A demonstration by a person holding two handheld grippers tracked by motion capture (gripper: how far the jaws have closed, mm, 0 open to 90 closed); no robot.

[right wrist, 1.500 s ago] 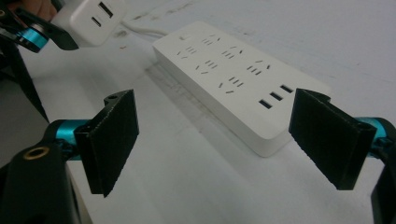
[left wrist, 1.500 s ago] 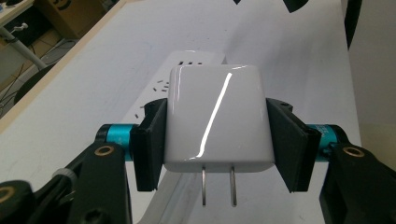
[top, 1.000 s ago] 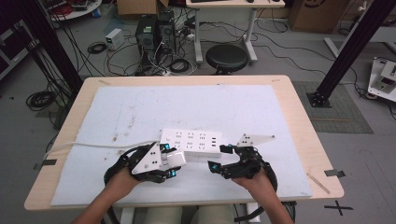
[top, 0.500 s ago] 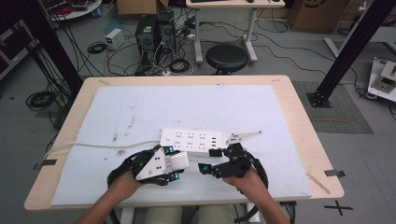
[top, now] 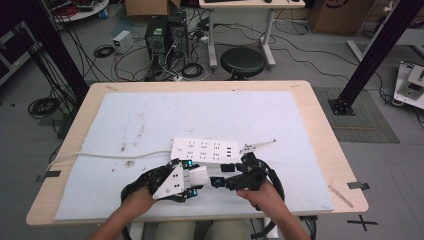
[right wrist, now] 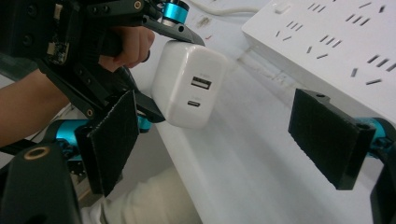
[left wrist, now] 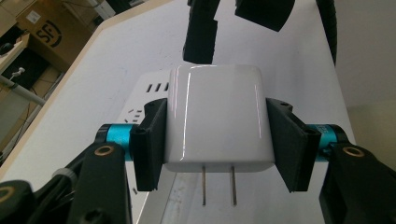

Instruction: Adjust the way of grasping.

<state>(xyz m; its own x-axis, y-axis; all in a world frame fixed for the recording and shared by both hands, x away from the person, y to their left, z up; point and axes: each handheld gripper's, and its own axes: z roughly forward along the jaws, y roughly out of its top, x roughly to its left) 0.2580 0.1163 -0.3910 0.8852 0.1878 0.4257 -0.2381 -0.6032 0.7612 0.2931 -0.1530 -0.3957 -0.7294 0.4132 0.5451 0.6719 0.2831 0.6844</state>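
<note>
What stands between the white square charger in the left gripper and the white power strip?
Nothing visible: the white square charger, clamped by the left gripper, faces the white power strip across bare mat.

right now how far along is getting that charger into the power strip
Done: the left claw is shut on the white charger and holds it off the table, prongs bare. In hand: the right claw stands open beside the charger, not touching it, near the power strip. Left: the prongs still have to be lined up with a socket and pushed in; no plug sits in the strip yet.
</note>
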